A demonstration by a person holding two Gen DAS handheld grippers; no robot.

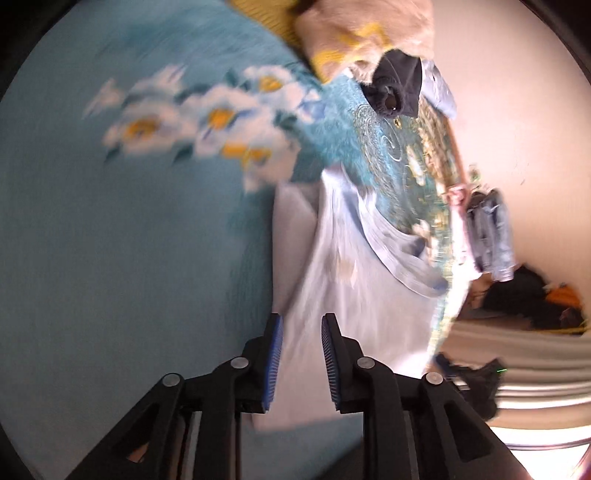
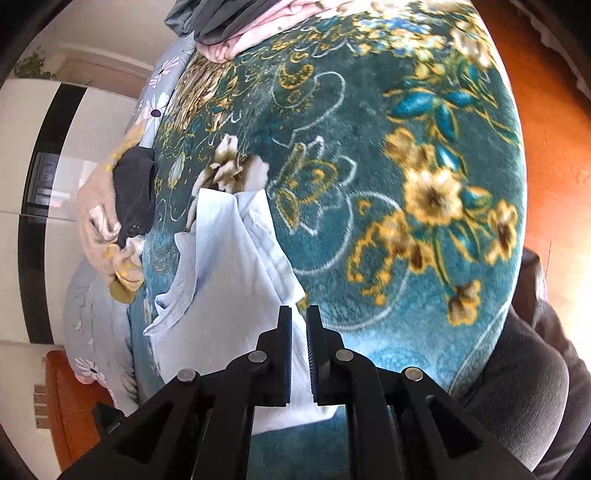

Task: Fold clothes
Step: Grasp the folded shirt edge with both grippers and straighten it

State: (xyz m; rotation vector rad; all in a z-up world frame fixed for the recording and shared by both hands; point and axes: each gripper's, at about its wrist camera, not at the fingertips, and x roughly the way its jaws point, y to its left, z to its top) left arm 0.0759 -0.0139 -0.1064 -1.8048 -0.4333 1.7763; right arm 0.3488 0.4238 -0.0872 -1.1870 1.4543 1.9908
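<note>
A pale blue shirt [image 1: 351,280] lies rumpled on a teal flowered blanket [image 1: 147,229]. The left wrist view is blurred. My left gripper [image 1: 301,325] hangs over the shirt's near edge with its jaws apart and nothing between them. In the right wrist view the same shirt [image 2: 229,266] lies partly folded on the blanket [image 2: 406,147]. My right gripper [image 2: 298,314] is over the shirt's right edge, its jaws a narrow gap apart with cloth showing behind them; I cannot tell whether they pinch it.
A beige and yellow garment [image 2: 99,229] with a dark garment [image 2: 135,192] on it lies at the blanket's left. Pink and grey folded clothes [image 2: 236,26] sit at the far end. Denim clothes [image 1: 491,232] hang at the right. Orange floor [image 2: 554,110] lies beyond.
</note>
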